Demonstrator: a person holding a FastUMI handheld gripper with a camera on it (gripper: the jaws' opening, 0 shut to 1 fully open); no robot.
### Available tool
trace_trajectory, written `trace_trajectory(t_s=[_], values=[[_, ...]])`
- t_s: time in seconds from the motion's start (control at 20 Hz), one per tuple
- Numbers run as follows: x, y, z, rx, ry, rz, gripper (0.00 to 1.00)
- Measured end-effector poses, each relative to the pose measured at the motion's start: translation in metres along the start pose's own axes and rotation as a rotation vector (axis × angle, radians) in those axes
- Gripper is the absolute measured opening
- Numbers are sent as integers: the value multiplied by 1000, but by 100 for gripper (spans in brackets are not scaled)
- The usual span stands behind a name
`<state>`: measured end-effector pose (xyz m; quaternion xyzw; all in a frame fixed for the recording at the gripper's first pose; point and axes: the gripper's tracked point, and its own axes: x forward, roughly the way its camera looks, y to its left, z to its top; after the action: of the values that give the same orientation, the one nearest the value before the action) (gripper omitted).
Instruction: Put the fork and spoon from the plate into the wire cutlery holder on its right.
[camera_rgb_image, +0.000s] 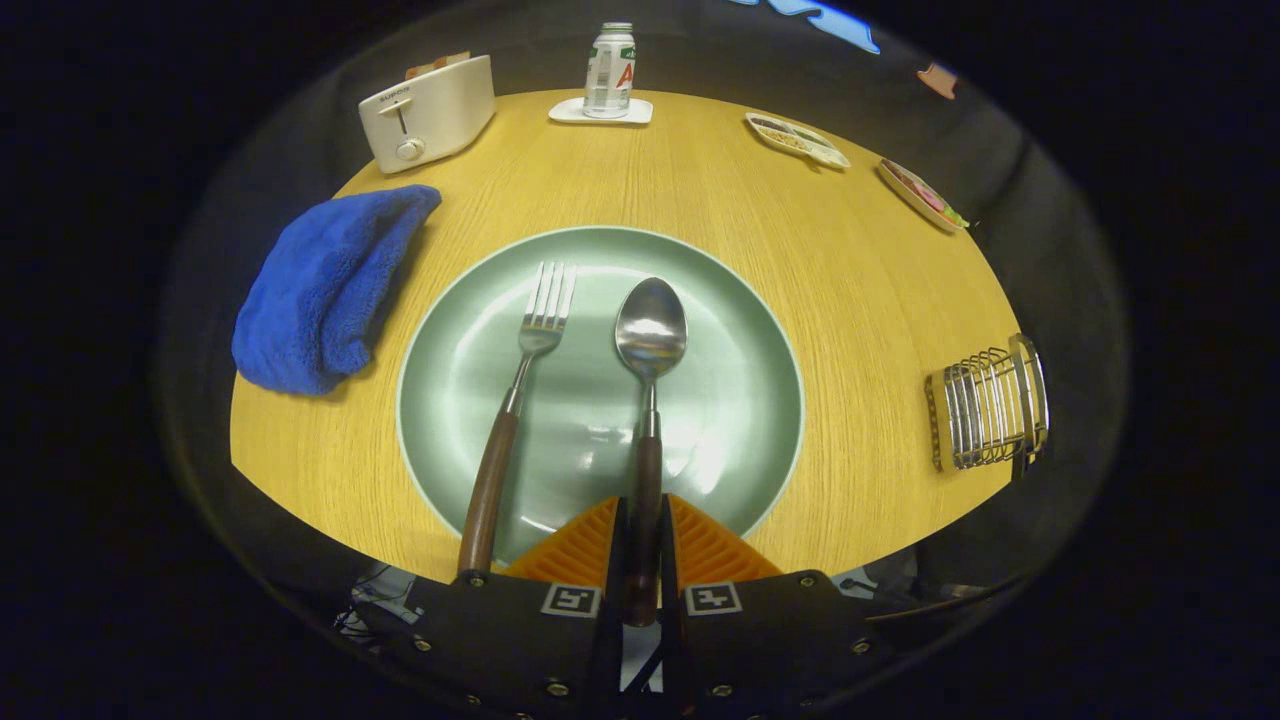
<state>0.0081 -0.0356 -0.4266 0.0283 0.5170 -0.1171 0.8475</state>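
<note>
A pale green plate (740, 400) lies in the middle of the wooden table. On it, side by side, rest a fork (515, 400) on the left and a spoon (648, 400) on the right, both with dark wooden handles pointing toward me. My gripper (642, 535) is shut on the spoon's handle, both fingers pressing its sides near the plate's near rim. The fork's handle lies just left of my fingers, untouched. The wire cutlery holder (985, 408) stands to the right of the plate near the table's edge.
A crumpled blue cloth (325, 285) lies left of the plate. Beyond the plate stand a white toaster (428, 112), a can on a white coaster (609, 72) and two small dishes (797, 138) at the far right. The table edge runs just under my fingers.
</note>
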Motion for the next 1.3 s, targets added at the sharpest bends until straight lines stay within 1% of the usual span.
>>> trace_trajectory(t_s=[0.1,0.35,0.7,0.8,1.0,1.3], values=[[0,4,1,15,-10,30,7],[-9,2,5,48,-43,31,7],[-37,-2,32,63,-155,4,7],[-50,-8,43,77,-199,-13,7],[-77,-35,65,172,-283,-66,7],[-105,-101,80,319,-351,-181,7]])
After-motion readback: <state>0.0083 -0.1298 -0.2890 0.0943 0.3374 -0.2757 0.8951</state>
